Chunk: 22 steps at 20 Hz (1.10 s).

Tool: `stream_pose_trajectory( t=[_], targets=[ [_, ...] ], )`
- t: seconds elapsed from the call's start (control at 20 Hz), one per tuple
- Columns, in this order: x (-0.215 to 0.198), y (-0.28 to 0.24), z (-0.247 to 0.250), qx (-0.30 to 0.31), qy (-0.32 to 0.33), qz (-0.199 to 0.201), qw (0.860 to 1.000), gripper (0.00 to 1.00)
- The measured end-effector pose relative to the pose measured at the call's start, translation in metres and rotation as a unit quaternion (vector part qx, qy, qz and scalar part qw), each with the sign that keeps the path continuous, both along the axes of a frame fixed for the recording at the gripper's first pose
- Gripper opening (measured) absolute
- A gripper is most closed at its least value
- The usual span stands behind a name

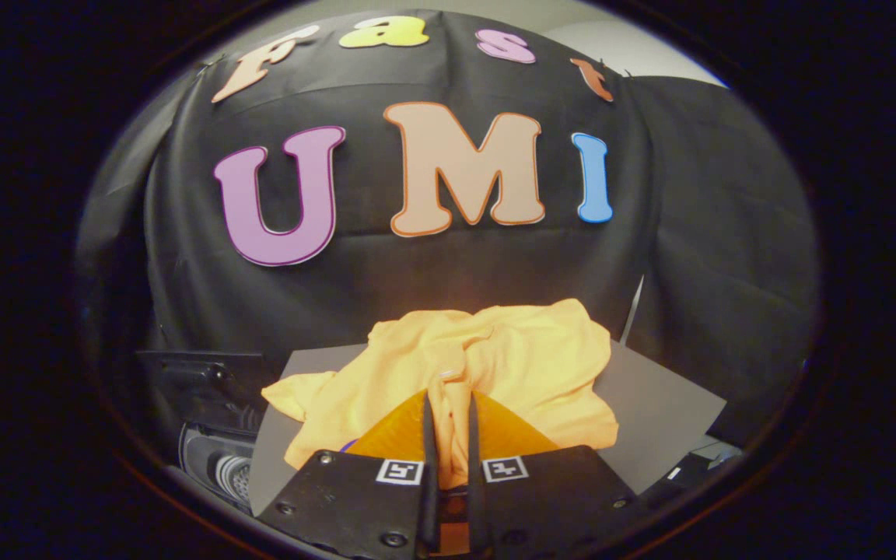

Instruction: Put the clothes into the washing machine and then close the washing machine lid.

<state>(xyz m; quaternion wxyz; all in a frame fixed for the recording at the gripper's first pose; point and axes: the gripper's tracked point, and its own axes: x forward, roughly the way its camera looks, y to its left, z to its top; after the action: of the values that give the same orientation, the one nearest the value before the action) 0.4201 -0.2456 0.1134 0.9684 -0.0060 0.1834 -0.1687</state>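
Hand-held gripper [448, 408] clamped on a fold of the yellow shirt [495, 365].
Shirt lies heaped on the grey surface [666, 404], washing machine [215, 451] down to its left. It's light, limp and likely to drape and snag, so keep your pinch on that bunched middle fold.

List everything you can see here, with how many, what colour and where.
shirt: one, yellow-orange, bunched on the board, a fold pinched between the fingers.
board: one, grey, flat under the shirt, beyond the fingers.
washer: one, black with a pale ribbed part, beside the board, low to the side of the gripper.
wall: one, black cloth, behind the board.
gripper: one, black body with orange fingers, closed on the shirt's fold.
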Motion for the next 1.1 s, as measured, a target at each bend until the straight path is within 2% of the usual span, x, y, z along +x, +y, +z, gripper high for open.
stream_pose_trajectory(
  t=[0.6, 0.85, 1.1],
  targets=[
    [0.013, 0.129, 0.066, 0.015, -0.041, 0.102, 0.994, 0.14],
    [0.009, 0.193, 0.076, 0.031, -0.048, 0.155, 0.986, 0.14],
    [0.01, 0.261, 0.065, 0.034, -0.025, 0.21, 0.977, 0.14]
  ],
)
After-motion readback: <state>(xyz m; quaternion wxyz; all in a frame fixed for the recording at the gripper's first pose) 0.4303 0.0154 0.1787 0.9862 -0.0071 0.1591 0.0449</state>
